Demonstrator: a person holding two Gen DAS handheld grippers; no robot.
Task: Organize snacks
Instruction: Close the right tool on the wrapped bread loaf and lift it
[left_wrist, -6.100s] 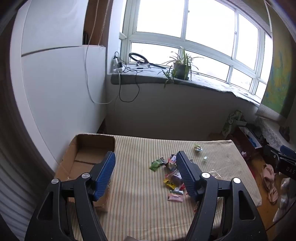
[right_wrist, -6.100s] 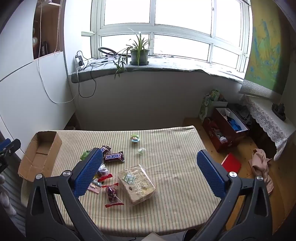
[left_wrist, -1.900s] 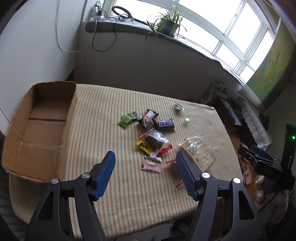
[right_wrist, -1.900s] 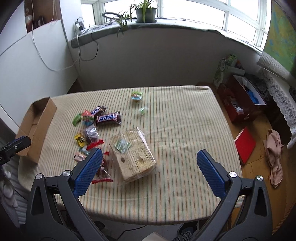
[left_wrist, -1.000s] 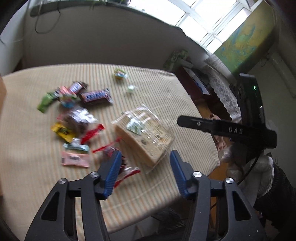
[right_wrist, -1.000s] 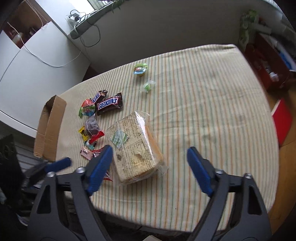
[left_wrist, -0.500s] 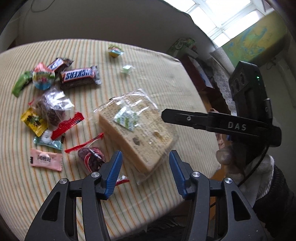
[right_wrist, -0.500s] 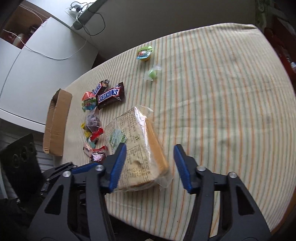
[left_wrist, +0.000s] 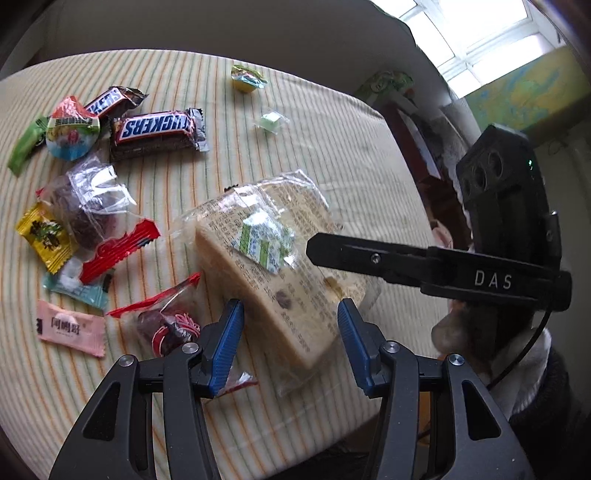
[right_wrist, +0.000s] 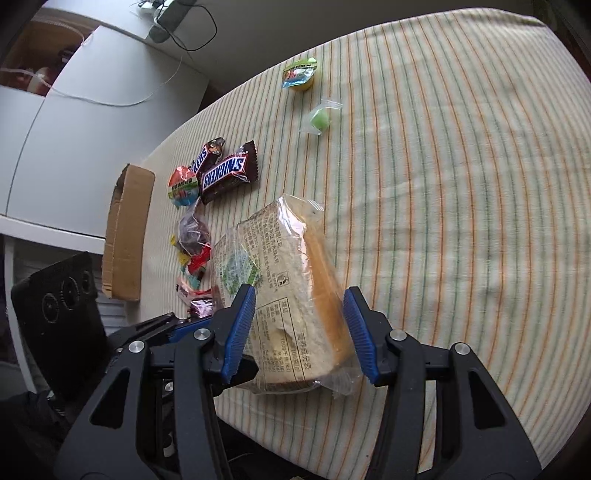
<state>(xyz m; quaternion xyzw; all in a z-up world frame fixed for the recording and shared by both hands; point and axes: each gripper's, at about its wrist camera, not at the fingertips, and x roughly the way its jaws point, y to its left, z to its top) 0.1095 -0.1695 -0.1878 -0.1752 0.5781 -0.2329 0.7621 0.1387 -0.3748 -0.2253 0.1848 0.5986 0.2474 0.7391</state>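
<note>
Bagged bread loaf (right_wrist: 284, 295), lying at lower centre of the striped tabletop (right_wrist: 443, 184), is straddled ungripped by the open left claw (left_wrist: 290, 343) and open right claw (right_wrist: 299, 328); soft slices risk being crushed if squeezed.

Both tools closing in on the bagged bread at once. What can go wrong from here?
1. The right tool and left tool both straddle the near end of the bread bag and sit close together; they may collide.
2. The bread looks soft; a hard squeeze could crush it, or the fingers might catch only loose plastic.
3. The wrapped red candy lies right by the left tool's finger and could get nudged or pinched.
</note>
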